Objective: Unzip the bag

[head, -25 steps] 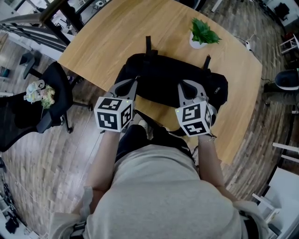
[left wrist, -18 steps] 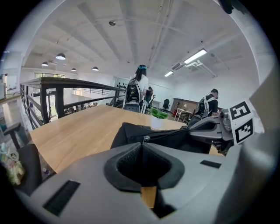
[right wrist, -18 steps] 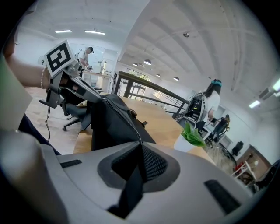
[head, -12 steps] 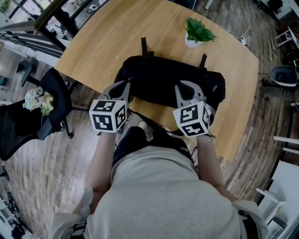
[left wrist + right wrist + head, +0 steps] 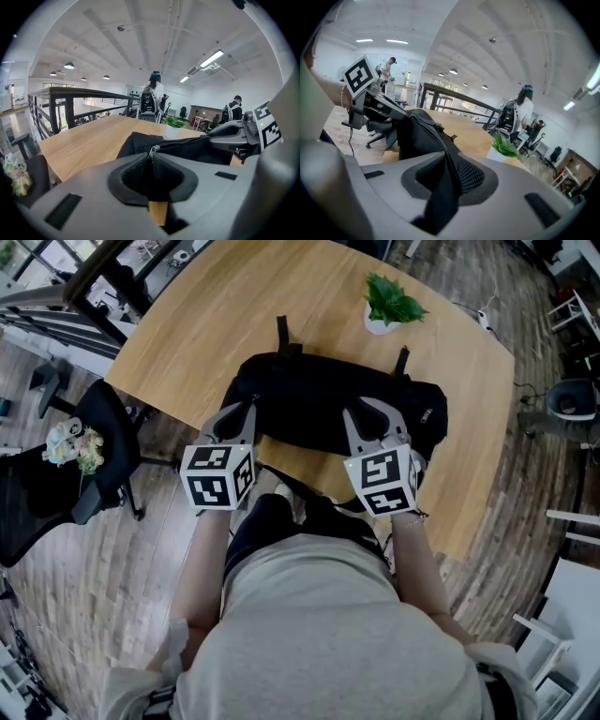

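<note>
- bag (image 5: 333,409): black, lying flat on the wood surface (image 5: 206,324), long side running L-R, close to the surface's near edge in front of the person. Two straps (image 5: 281,334) stick out from its far side.
- L tongs (image 5: 239,416): at the bag's left end, near side, pointing away from the person and tilted down a bit. Left gripper view: jaws closed right up, pinching the small metal zip pull (image 5: 153,149) at the tips. Black bag fabric sits directly behind the pull.
- R tongs (image 5: 367,416): at the bag's near side, right of centre, same heading as L, also tilted down. Jaws have just been opening and now stand partway apart. Right gripper view: a raised fold of bag fabric w/ the zip (image 5: 443,140) along it runs between the jaws. Pads don't look clamped on it, so no real grip.
- zip: the stretch in view looks closed; can't tell for the rest.
- Marker cubes, L (image 5: 217,476) and R (image 5: 380,482), sit on the tongs just short of the bag's near side, above the person's lap.
- potted plant (image 5: 386,306): white pot, on the surface beyond the bag's right end, apart from it.
- office chair (image 5: 94,446): black, on the wood floor left of the bag, off the surface.
</note>
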Demonstrator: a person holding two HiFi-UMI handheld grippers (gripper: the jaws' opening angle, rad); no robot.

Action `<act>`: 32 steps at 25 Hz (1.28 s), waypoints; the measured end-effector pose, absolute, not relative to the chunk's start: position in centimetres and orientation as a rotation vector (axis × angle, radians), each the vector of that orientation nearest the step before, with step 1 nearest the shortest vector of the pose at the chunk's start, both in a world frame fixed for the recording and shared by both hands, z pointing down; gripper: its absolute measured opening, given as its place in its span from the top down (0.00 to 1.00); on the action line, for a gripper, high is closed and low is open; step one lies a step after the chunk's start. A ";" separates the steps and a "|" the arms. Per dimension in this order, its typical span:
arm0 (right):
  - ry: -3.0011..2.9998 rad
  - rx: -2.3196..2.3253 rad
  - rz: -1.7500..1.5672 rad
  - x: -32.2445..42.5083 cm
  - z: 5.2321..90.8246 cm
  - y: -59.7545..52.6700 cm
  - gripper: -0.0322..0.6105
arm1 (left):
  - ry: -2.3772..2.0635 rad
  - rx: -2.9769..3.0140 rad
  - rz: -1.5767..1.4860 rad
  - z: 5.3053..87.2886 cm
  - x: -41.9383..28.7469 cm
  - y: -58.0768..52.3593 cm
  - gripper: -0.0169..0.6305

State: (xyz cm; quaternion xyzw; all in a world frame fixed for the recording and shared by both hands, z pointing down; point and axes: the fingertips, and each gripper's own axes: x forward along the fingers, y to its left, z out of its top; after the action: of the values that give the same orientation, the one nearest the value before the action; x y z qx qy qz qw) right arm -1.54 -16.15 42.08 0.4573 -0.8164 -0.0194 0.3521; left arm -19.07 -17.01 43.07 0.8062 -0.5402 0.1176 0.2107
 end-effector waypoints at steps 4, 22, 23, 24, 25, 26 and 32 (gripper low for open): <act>-2.109 1.147 -0.072 -1.6 42.0 -15.5 0.79 | -1.536 2.216 0.306 43.0 -19.3 -16.6 0.94; -2.422 1.175 0.259 -1.8 37.8 -13.0 0.79 | -1.175 2.481 0.184 37.5 -8.6 -14.1 0.89; -2.436 1.176 0.292 -1.8 37.9 -12.8 0.81 | -1.142 2.498 0.183 37.4 -7.9 -13.8 0.89; -2.448 1.176 0.326 -1.7 37.9 -12.5 0.82 | -1.120 2.509 0.187 37.3 -7.3 -13.5 0.90; -2.460 1.177 0.358 -1.7 38.0 -12.2 0.83 | -1.106 2.516 0.191 37.3 -6.8 -13.3 0.90; -2.471 1.179 0.387 -1.7 38.0 -11.9 0.86 | -1.095 2.519 0.195 37.3 -6.4 -13.1 0.90; -2.514 1.197 0.461 -0.7 37.6 -11.1 0.94 | -1.037 2.545 0.239 37.6 -4.6 -12.3 0.92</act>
State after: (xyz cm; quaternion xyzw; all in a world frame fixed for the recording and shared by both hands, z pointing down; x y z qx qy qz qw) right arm -0.70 -11.09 37.62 0.4187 -0.8794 0.1612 0.1592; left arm -4.62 -12.26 37.61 0.9058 -0.3689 0.0850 0.1903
